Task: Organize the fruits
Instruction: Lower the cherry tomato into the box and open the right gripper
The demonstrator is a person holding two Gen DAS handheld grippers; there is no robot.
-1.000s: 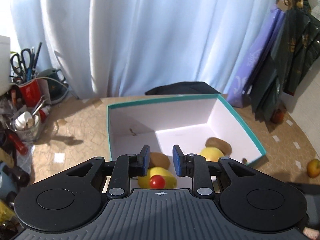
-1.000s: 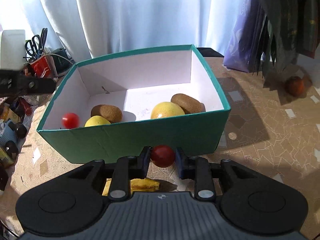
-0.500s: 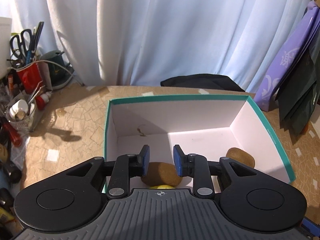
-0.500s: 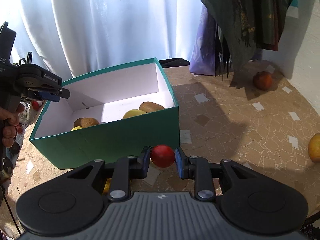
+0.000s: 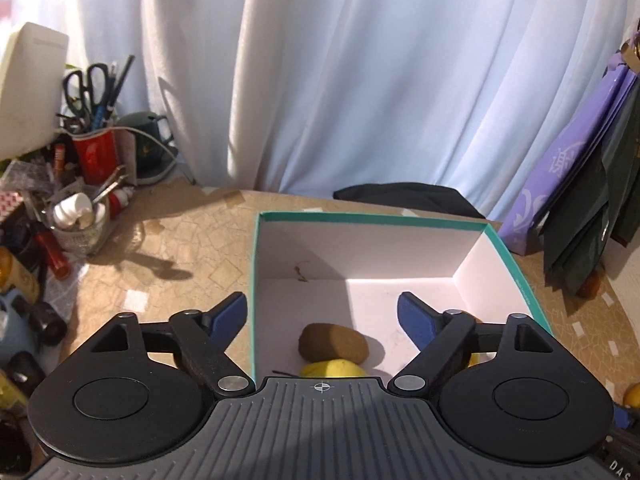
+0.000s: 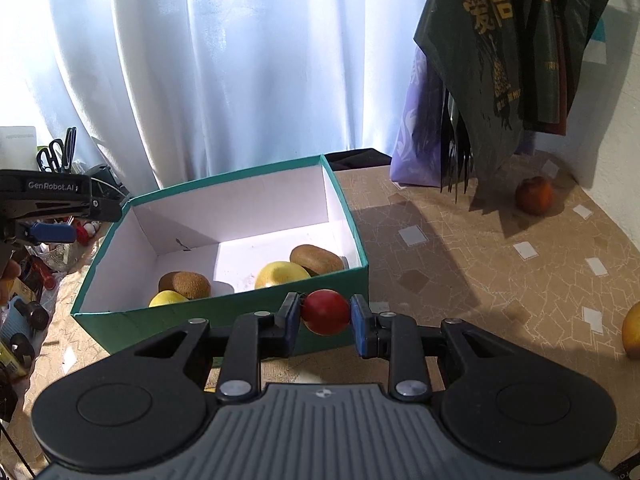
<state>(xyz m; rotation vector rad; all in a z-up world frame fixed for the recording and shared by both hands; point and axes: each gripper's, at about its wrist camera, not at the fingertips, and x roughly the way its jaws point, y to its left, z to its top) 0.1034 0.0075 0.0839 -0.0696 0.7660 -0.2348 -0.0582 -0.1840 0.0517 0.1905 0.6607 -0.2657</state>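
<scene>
Teal box [image 6: 224,316] — two kiwis [image 6: 185,285], two yellow fruits [image 6: 282,274] inside

Two wrist fisheyes, both tilted down toward the curtain

The left view sits close above the green box [image 5: 516,276], looking past its hand-held gripper [image 5: 323,313]; the right view looks from farther back over the box's near wall; both share the box interior and worktop [image 6: 500,280]
</scene>
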